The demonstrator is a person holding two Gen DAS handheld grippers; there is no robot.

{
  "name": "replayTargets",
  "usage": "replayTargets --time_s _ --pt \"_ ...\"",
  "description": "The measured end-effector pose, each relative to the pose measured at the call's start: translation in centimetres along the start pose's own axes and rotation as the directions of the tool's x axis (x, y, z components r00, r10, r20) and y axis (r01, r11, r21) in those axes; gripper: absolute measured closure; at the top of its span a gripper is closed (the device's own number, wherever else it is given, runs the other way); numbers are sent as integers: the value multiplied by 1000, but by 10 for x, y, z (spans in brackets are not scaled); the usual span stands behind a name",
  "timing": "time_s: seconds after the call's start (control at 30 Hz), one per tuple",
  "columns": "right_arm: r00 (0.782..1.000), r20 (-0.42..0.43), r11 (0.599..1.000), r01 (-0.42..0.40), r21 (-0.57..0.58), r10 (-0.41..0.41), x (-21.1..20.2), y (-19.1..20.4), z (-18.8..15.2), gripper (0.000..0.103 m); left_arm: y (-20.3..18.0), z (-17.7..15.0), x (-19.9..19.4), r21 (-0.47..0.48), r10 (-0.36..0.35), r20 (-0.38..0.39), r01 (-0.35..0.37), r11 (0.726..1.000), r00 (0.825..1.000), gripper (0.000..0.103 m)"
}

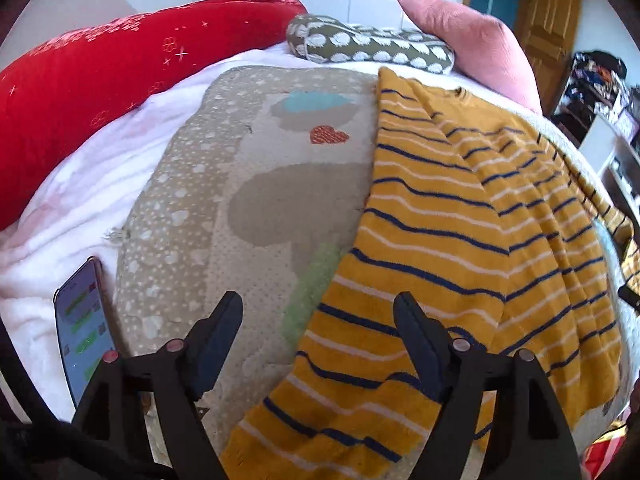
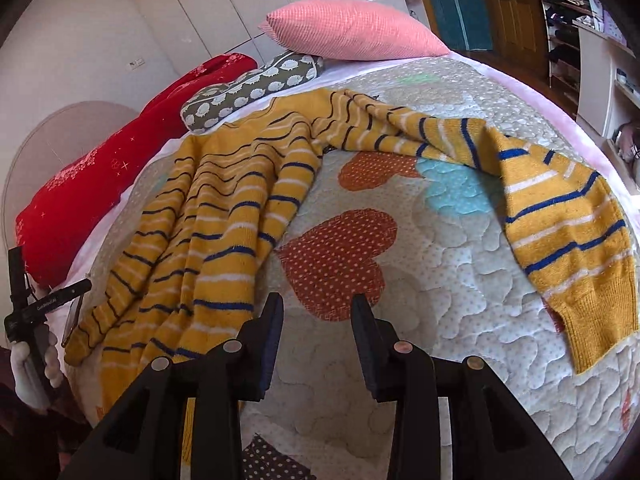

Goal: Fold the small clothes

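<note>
A mustard-yellow sweater with navy and white stripes lies rumpled on a quilted bedspread. One sleeve stretches out to the right, its cuff near the bed's edge. In the left wrist view the sweater's body fills the right half. My left gripper stands open just above the sweater's lower left edge, its right finger over the knit and its left finger over the quilt. My right gripper is open over bare quilt, just right of the sweater's hem, with nothing between its fingers.
A phone with a lit screen lies on the white blanket at the left. A red bolster, an olive patterned cushion and a pink pillow line the bed's far side. Shelves stand beyond the right edge.
</note>
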State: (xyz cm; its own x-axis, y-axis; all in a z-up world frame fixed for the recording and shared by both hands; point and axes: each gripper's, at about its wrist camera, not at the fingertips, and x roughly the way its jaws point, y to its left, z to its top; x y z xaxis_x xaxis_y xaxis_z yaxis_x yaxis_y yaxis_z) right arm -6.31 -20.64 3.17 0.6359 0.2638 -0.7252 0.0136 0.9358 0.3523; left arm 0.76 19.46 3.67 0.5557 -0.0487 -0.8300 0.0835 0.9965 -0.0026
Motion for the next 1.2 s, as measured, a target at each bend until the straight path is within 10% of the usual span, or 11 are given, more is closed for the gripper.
replayTargets --time_s 0.1,0.23,0.33,0.43,0.53,0.63,0.77,1.0,1.2 --pt "1000 -12 1000 -12 2 12 3 3 -4 66 -14 3 36 53 -6 -112 12 999 994 29" --pt "1000 -13 1000 -13 15 13 3 3 -7 65 -4 12 33 -15 -47 -129 46 999 991 97" --pt "1000 -11 1000 -9 14 10 -2 1 -7 65 10 22 24 5 132 -88 -132 991 987 97" --pt "1000 -3 1000 -5 7 5 -2 0 -7 65 27 30 25 4 333 -72 -333 943 940 97" --pt "1000 -2 1000 -8 22 8 0 -1 -9 65 47 30 23 -58 383 -90 -389 920 919 95" --pt "1000 -6 999 -26 29 26 1 -1 -12 65 46 17 -6 -127 238 -37 -241 962 971 88" --pt "998 -9 997 -69 24 69 -1 3 -14 65 8 -16 -49 -130 -2 45 8 992 999 53" --pt "978 -46 978 -199 66 203 7 12 -34 64 -77 -68 -37 -58 -372 -74 368 928 925 41" --pt "971 -41 970 -232 68 235 17 26 -53 62 -119 -70 -21 -70 -371 -89 366 928 924 36"
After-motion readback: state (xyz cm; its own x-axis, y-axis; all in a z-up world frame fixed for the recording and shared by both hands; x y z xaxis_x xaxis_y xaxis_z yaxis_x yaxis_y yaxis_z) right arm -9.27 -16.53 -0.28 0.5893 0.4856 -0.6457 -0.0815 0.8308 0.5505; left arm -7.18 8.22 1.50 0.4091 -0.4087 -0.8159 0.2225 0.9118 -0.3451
